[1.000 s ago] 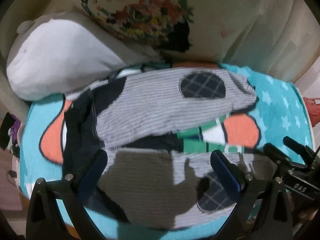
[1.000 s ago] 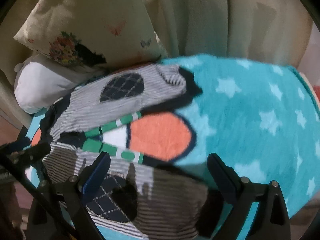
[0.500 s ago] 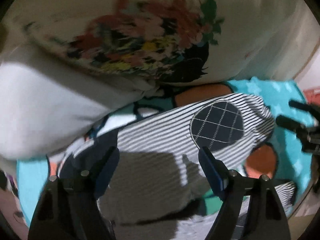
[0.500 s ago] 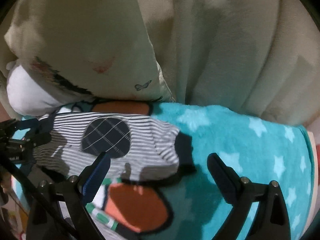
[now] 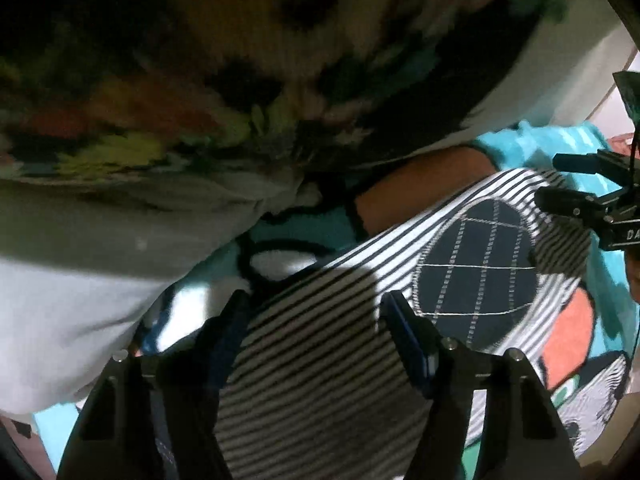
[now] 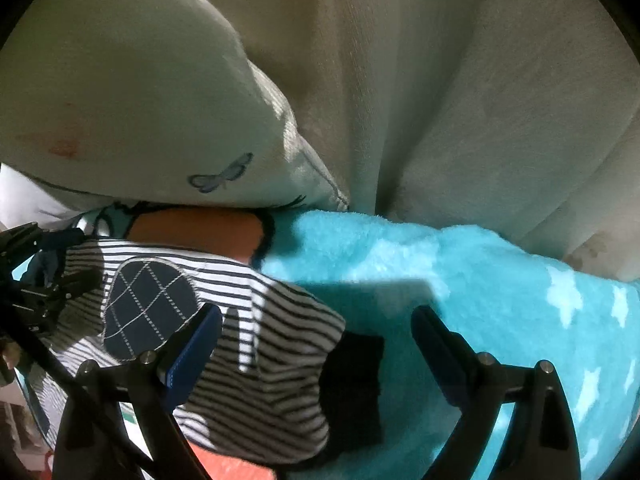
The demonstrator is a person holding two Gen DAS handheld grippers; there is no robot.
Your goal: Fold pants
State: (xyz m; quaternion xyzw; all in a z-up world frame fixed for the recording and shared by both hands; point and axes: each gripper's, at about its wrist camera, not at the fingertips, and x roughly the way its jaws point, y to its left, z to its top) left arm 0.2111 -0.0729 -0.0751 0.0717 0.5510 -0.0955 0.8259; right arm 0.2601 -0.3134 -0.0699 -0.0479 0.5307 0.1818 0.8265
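Note:
Small striped pants (image 5: 320, 360) with a round navy checked knee patch (image 5: 476, 264) lie on a turquoise star blanket (image 6: 460, 280). My left gripper (image 5: 316, 308) is open and low over the far leg near the waist end. My right gripper (image 6: 316, 324) is open over the same leg's dark cuff (image 6: 352, 384), with the patch (image 6: 148, 304) to its left. The right gripper also shows at the right edge of the left wrist view (image 5: 592, 200), and the left gripper shows at the left edge of the right wrist view (image 6: 36, 276).
A floral pillow (image 5: 240, 80) and a white pillow (image 5: 72, 300) crowd close behind the pants. A cream curtain (image 6: 460, 100) hangs behind the blanket. The blanket carries an orange and green cartoon print (image 5: 568, 336).
Both grippers have moved forward from the near leg toward the far leg and the pillows, and dropped lower. Both stay open.

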